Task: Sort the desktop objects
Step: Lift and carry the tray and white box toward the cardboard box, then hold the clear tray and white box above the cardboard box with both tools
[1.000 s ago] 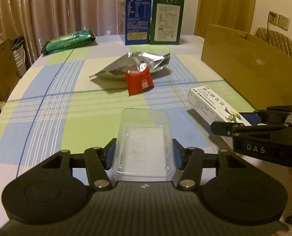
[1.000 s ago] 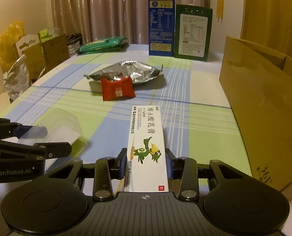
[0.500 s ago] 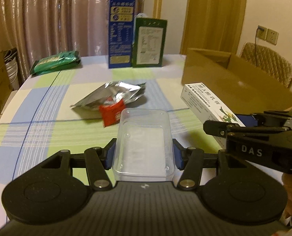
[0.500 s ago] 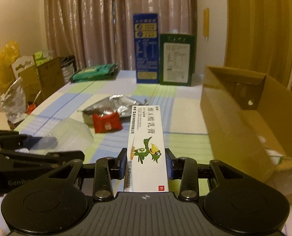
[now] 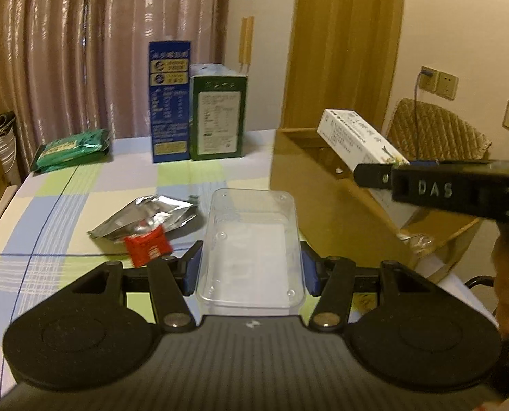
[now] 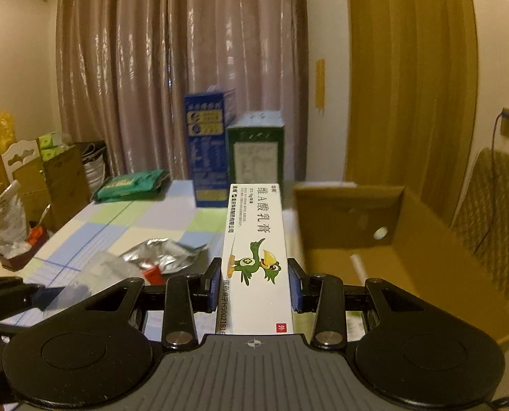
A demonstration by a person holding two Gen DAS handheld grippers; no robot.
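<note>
My left gripper (image 5: 250, 269) is shut on a clear plastic box (image 5: 251, 239) and holds it above the checked tablecloth. My right gripper (image 6: 253, 286) is shut on a white ointment carton (image 6: 254, 239) with a green bird print, raised above the table. The carton also shows in the left wrist view (image 5: 355, 138), above the near wall of an open cardboard box (image 5: 326, 191). The cardboard box lies to the right in the right wrist view (image 6: 391, 239). The left gripper and its clear box show blurred at lower left of the right wrist view (image 6: 83, 281).
A silver foil bag (image 5: 145, 217) and a red sachet (image 5: 148, 250) lie mid-table. A blue carton (image 5: 169, 102) and a green carton (image 5: 218, 116) stand at the far edge, with a green packet (image 5: 71, 149) to their left. A wicker chair (image 5: 436, 133) stands right of the table.
Both grippers have risen well above the table with their loads. The right gripper with the carton has moved toward the cardboard box, whose inside now shows.
</note>
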